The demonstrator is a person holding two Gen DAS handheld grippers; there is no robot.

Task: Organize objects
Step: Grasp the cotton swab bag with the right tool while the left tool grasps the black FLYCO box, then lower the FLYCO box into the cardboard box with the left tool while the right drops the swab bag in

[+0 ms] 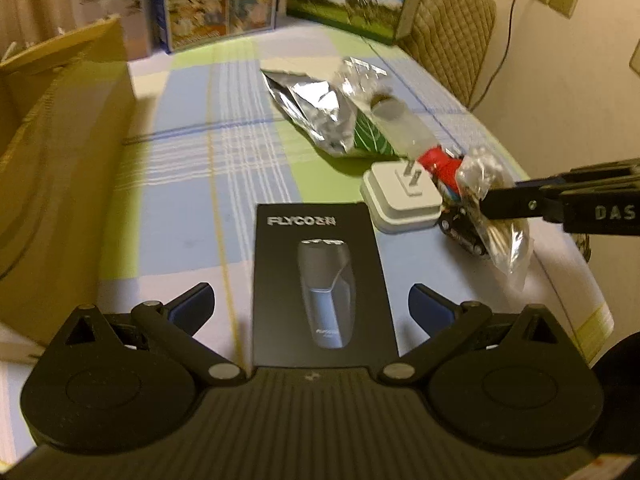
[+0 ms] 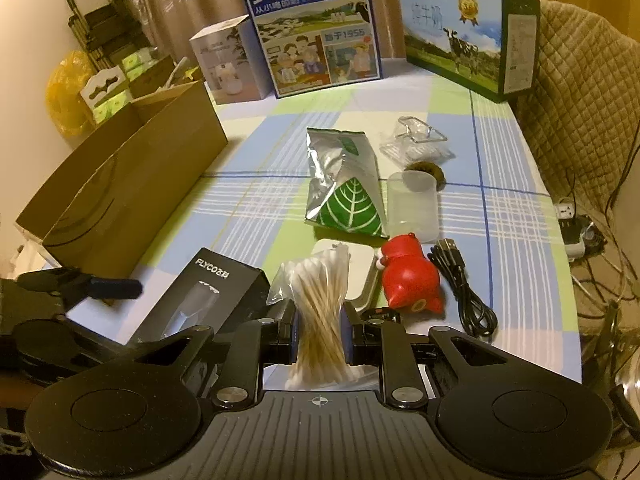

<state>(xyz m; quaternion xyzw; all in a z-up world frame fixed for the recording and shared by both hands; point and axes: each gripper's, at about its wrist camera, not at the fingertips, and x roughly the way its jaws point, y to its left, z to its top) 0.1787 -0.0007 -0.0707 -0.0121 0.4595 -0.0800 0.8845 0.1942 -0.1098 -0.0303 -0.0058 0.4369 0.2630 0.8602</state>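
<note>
My right gripper (image 2: 320,326) is shut on a clear bag of cotton swabs (image 2: 318,308), held just above the table's near edge. In the left wrist view the same bag (image 1: 494,204) hangs from the right gripper's fingers (image 1: 516,198) at the right. My left gripper (image 1: 312,306) stands open, its fingers on either side of a black shaver box (image 1: 322,288) lying flat. The open cardboard box (image 2: 120,184) stands at the left. A white plug adapter (image 1: 400,196), red figurine (image 2: 412,280), black USB cable (image 2: 460,284), foil snack bag (image 2: 344,184) and clear plastic cup (image 2: 412,208) lie mid-table.
Two milk cartons (image 2: 316,28) (image 2: 468,36) and a white box (image 2: 228,64) line the table's far edge. A quilted chair (image 2: 580,92) stands at the right with cables and a power strip (image 2: 576,220) on the floor. A small clear packet (image 2: 416,144) lies beyond the cup.
</note>
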